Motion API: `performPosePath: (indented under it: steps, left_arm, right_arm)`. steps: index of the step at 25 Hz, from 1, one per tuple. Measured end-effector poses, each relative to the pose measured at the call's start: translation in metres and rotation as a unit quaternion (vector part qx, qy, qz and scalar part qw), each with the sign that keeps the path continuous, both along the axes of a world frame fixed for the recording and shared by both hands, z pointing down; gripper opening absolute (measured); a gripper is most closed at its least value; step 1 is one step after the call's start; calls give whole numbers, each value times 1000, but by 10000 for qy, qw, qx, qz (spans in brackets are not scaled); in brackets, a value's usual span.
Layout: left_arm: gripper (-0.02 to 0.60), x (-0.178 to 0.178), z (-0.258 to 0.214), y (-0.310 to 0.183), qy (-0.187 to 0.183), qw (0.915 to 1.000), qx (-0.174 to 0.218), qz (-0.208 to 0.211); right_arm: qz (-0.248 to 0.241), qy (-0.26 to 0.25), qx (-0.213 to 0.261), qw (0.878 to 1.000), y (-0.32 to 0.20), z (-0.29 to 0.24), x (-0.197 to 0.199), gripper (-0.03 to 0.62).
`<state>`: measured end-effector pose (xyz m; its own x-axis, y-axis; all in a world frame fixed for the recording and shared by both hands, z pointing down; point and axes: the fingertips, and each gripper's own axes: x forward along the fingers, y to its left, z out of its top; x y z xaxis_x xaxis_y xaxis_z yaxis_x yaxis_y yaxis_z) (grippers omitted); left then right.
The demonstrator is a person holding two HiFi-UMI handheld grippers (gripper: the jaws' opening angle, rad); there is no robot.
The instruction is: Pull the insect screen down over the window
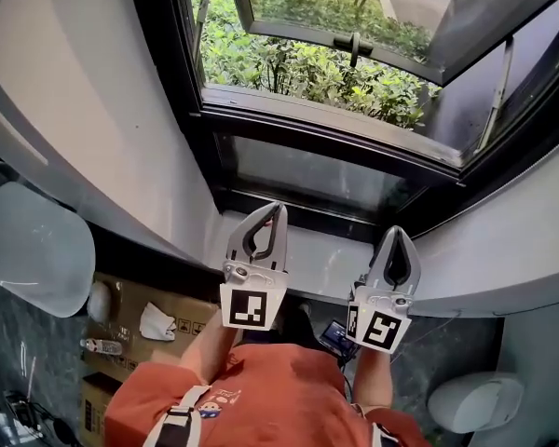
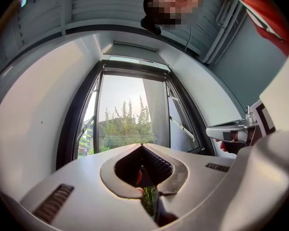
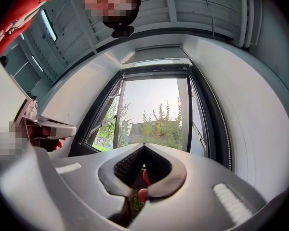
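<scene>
The window [image 1: 317,170] has a black frame, and its upper sash [image 1: 354,40] is swung outward over green shrubs. In both gripper views the opening [image 2: 127,119] [image 3: 154,112] shows plants and sky, with a pale housing [image 2: 130,47] [image 3: 156,49] across its top. My left gripper [image 1: 279,209] [image 2: 142,145] and right gripper [image 1: 395,231] [image 3: 144,146] hang side by side over the white sill [image 1: 326,254], pointing at the window. Both are shut with nothing between the pads. Neither touches the frame. Each gripper view shows the other gripper at its edge.
White walls [image 1: 84,110] flank the window recess on both sides. On the floor at the left lie a cardboard box [image 1: 135,310] and a pale rounded object [image 1: 33,245]. Another white rounded object [image 1: 475,400] sits at the lower right.
</scene>
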<state>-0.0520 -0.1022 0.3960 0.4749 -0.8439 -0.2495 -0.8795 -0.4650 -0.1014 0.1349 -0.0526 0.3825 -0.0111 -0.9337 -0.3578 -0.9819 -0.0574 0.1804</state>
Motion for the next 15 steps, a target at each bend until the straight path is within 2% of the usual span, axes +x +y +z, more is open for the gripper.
performPosePath:
  steps: [8,15]
  left_arm:
    - [6,24,-23,-36,-43,9996,266,-115]
    - [6,42,-44,-70,39,9976,546,-422]
  right_arm:
    - [-65,-9,284,9996,-36,-21,29,9]
    - [-309,49,598,9977,-68,-42,56,9]
